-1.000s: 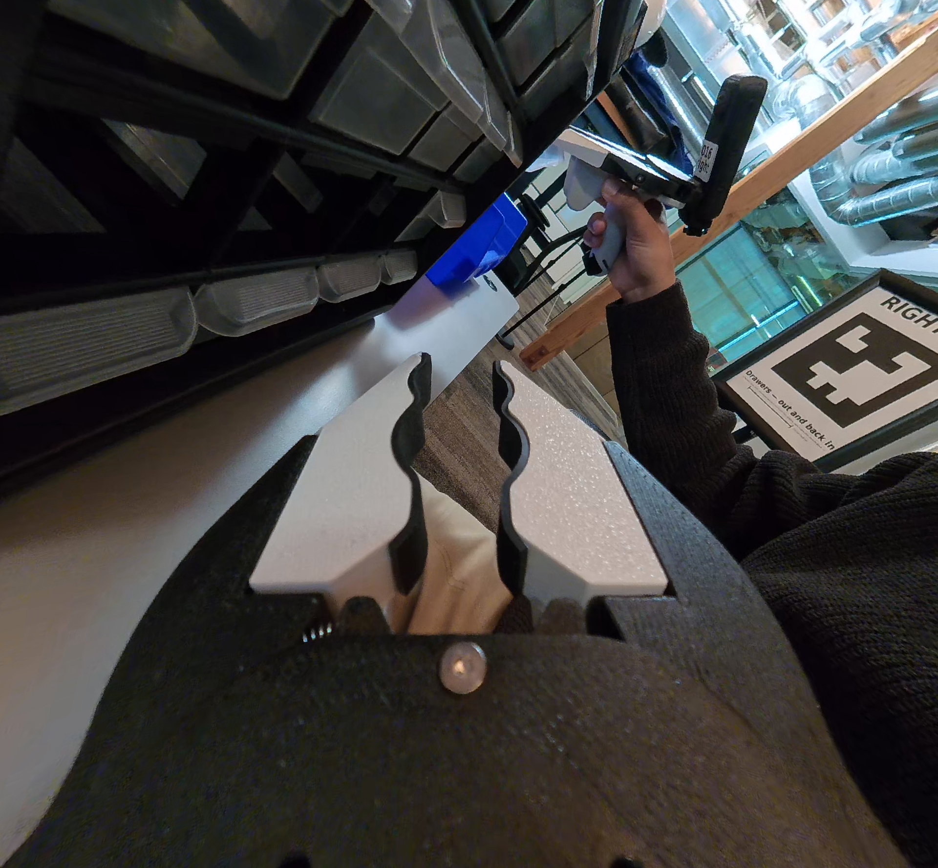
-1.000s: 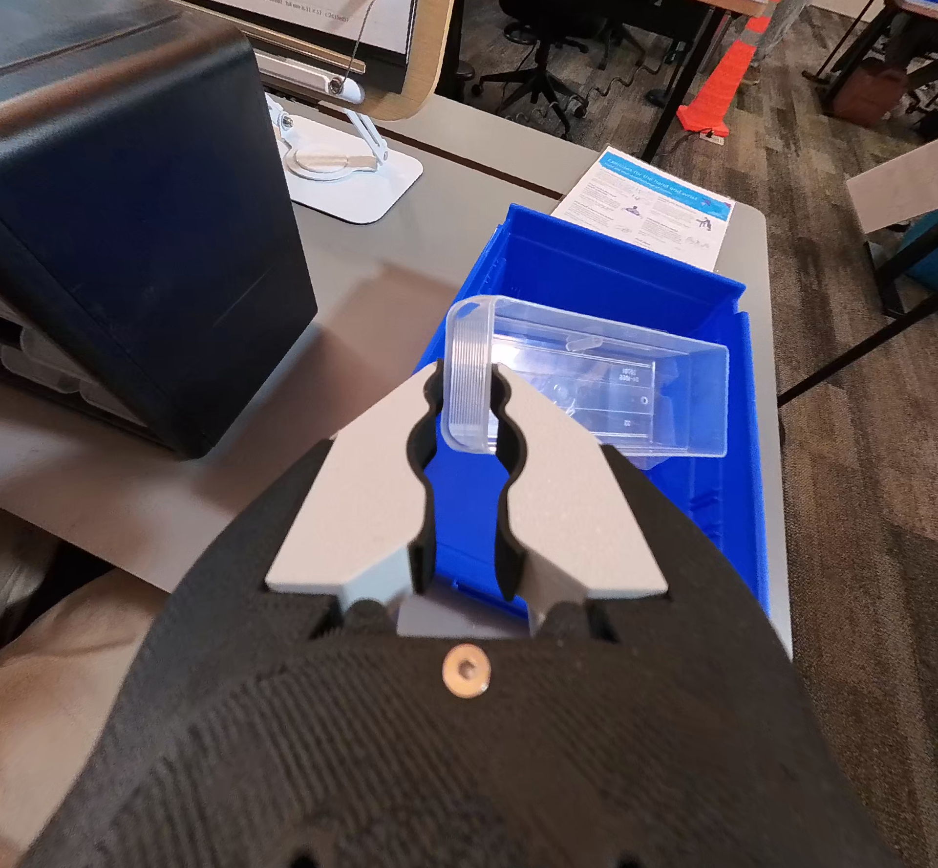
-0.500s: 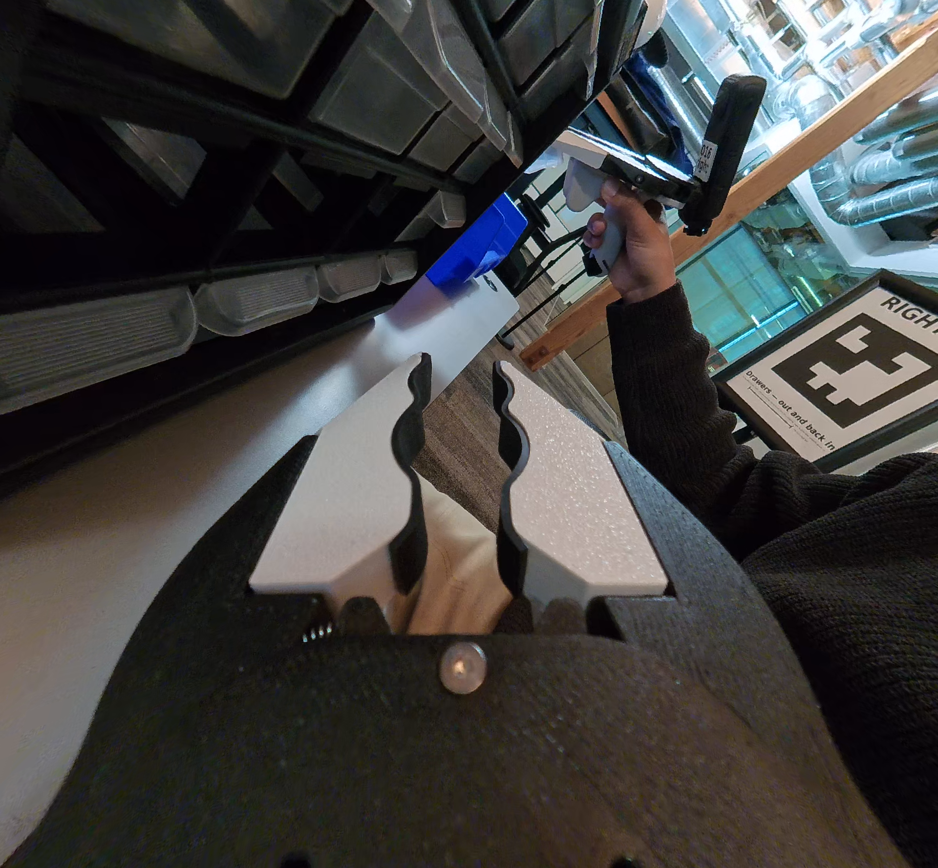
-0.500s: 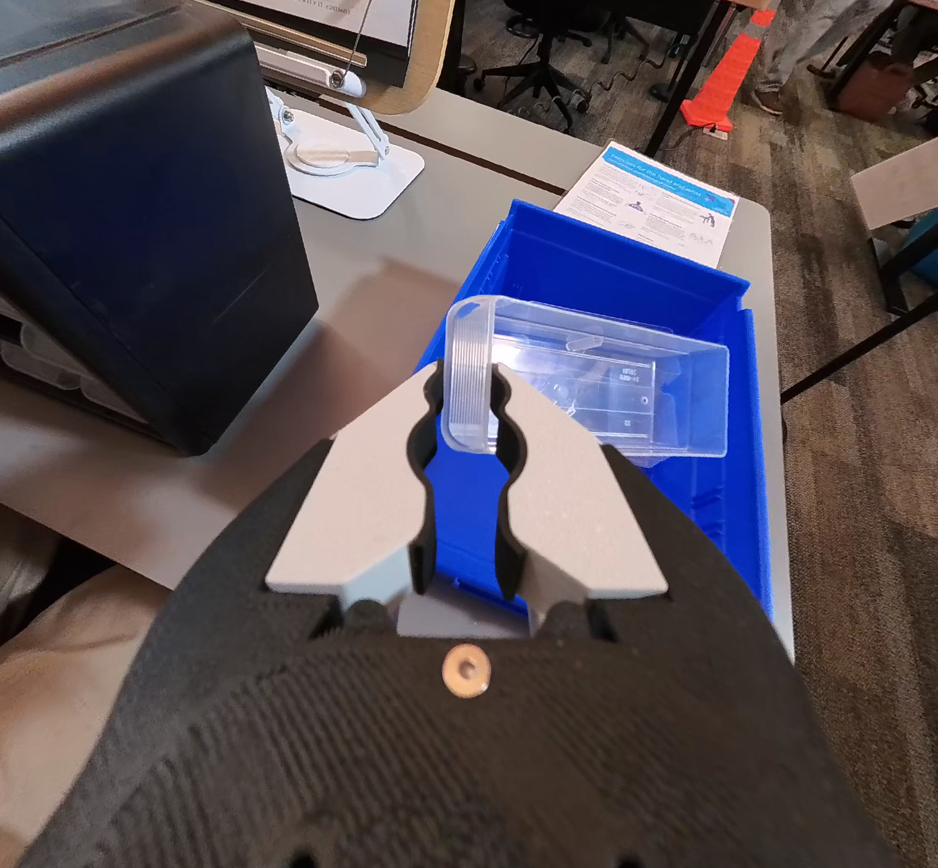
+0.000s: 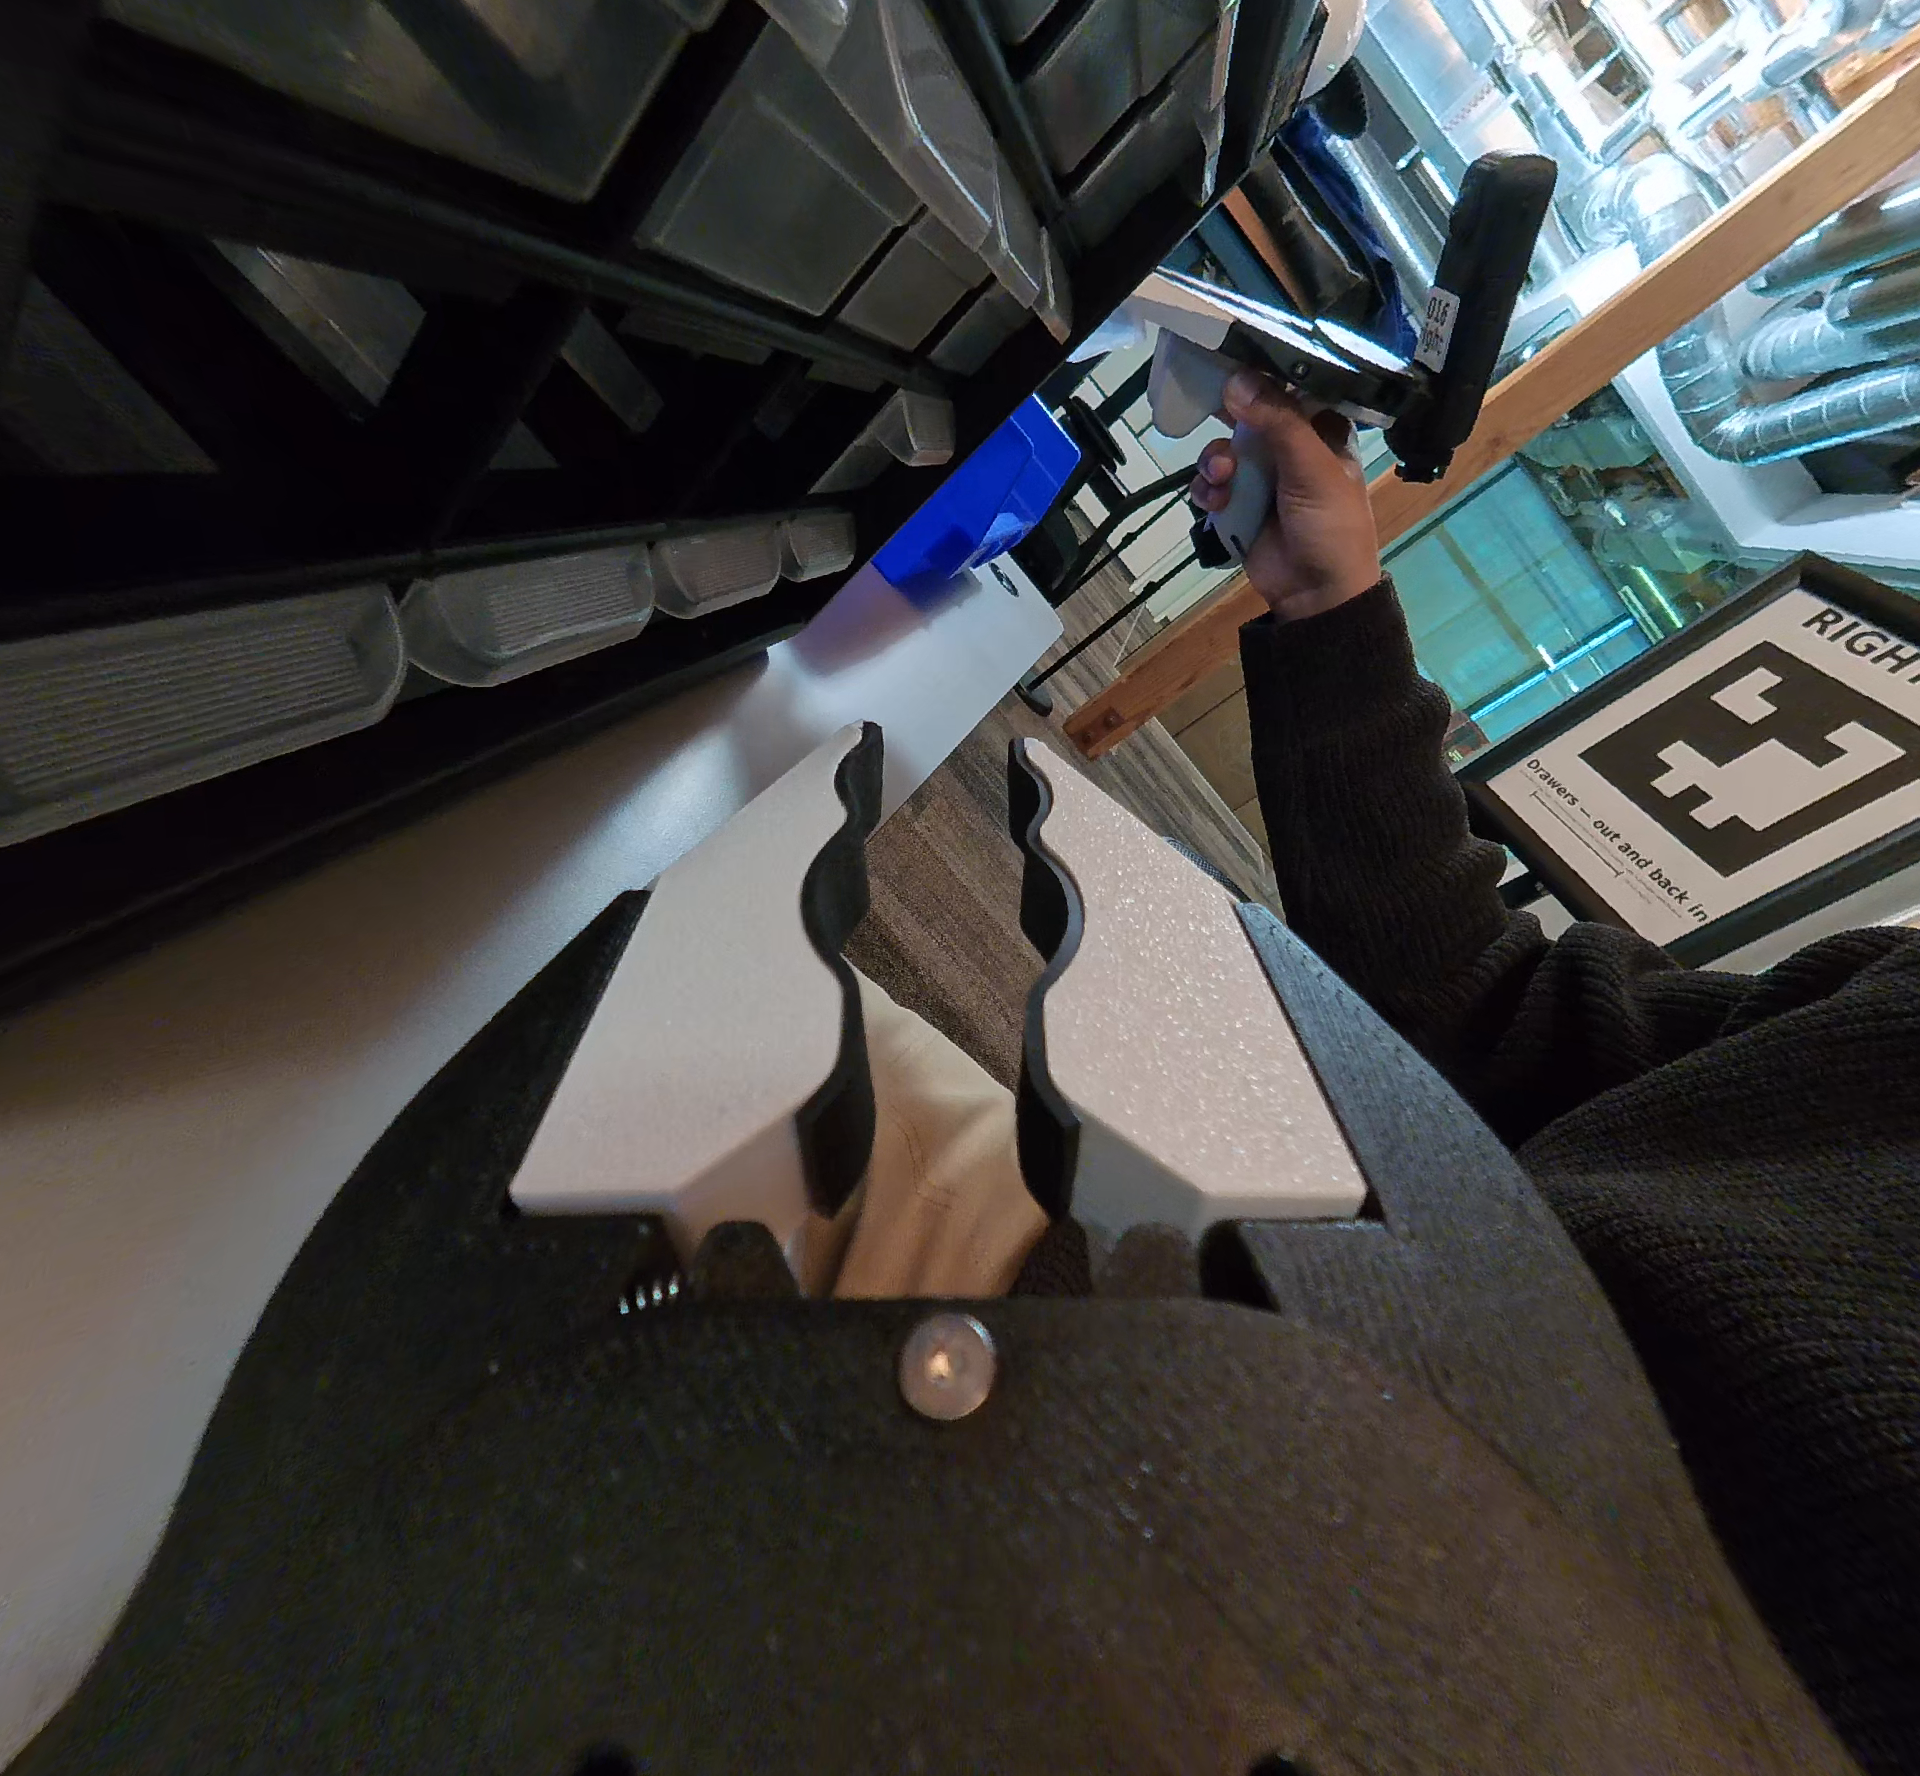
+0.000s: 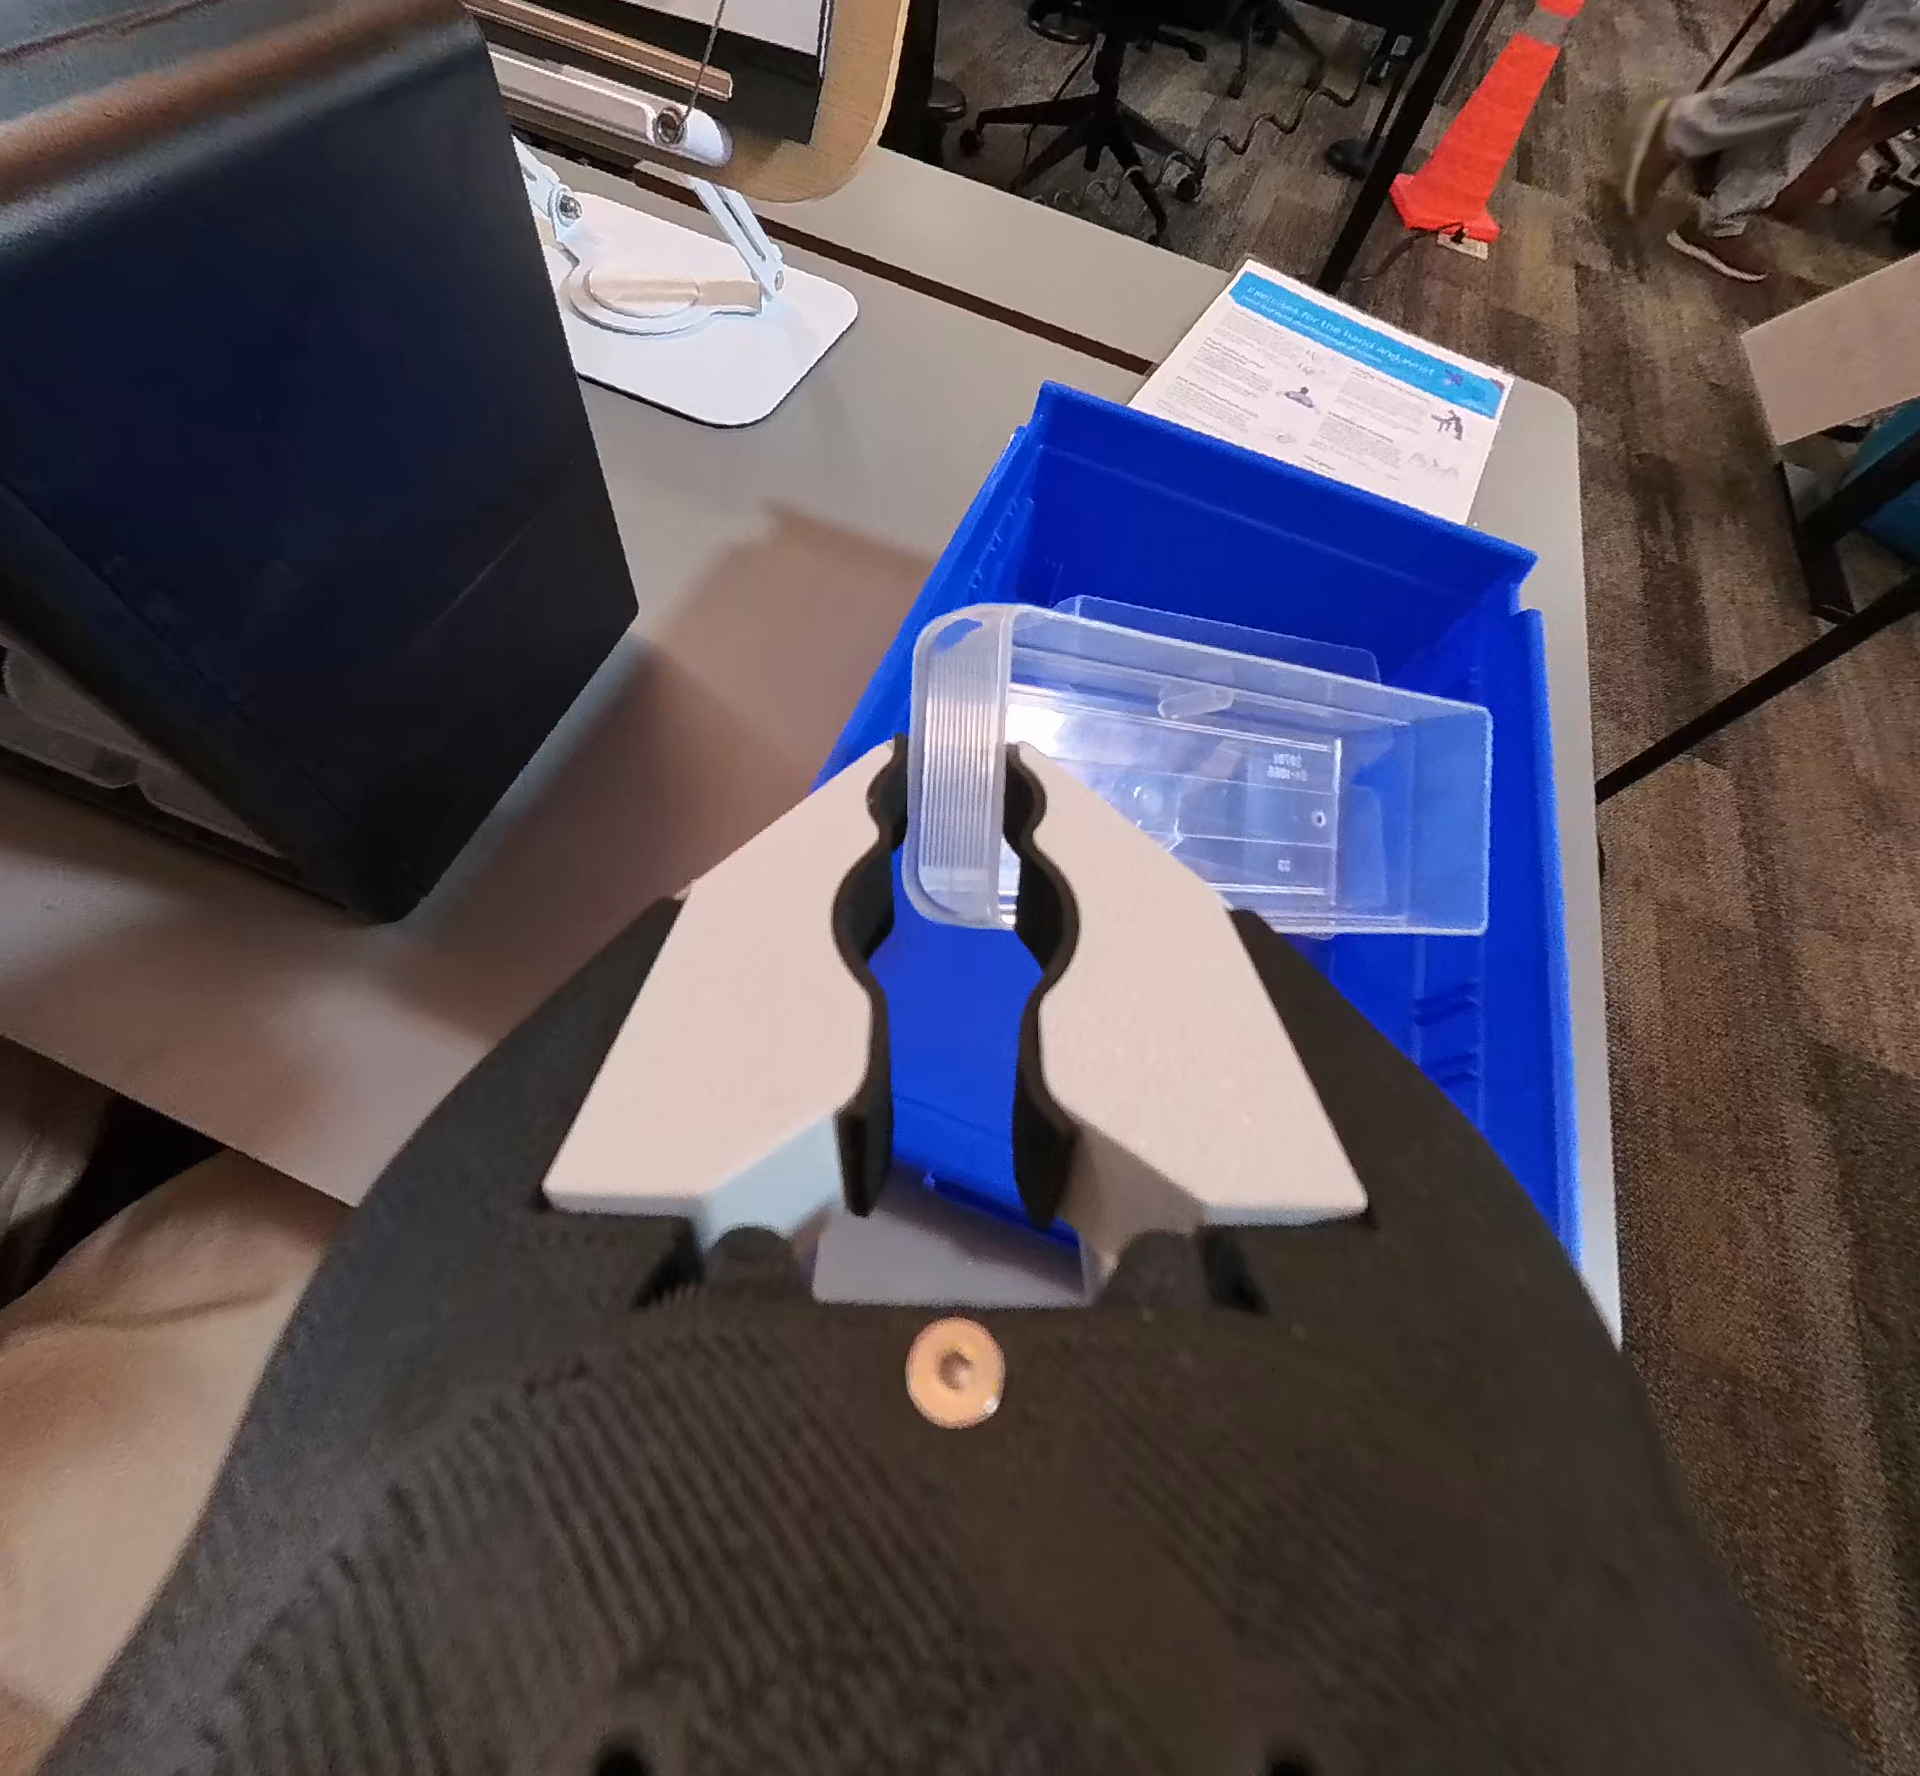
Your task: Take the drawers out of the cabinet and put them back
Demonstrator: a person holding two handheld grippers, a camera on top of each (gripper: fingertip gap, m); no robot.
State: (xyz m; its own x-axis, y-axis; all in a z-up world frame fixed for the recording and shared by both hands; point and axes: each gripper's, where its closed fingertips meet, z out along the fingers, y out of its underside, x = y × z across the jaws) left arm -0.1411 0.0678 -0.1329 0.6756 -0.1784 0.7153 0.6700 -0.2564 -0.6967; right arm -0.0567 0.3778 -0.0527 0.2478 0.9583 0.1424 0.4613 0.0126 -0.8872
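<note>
Left wrist view: left gripper [image 5: 940, 770] idle beside the cabinet [image 5: 520, 292], fingers a moderate gap apart with nothing between them; it sits low by the table [image 5: 260, 1051] edge, probably parked clear of the working hand. Cabinet shows clear drawers [image 5: 810, 199] seated in some slots, and at least one dark slot looks empty. Beyond the cabinet, the person's hand [image 5: 1299, 521] carries the other tool above the blue bin [image 5: 987, 500]. Right wrist view: right gripper [image 6: 956, 770] clamps the ribbed front tab of one clear drawer [image 6: 1226, 770], fingers closed onto it. The drawer hangs over the bin [image 6: 1455, 1051], right of the cabinet [image 6: 260, 376], open top turned sideways. Gripping by the tab leaves the body free. Judgement: a carry between cabinet and bin; direction cannot be told. A paper sheet [image 6: 1371, 407] lies behind the bin.
</note>
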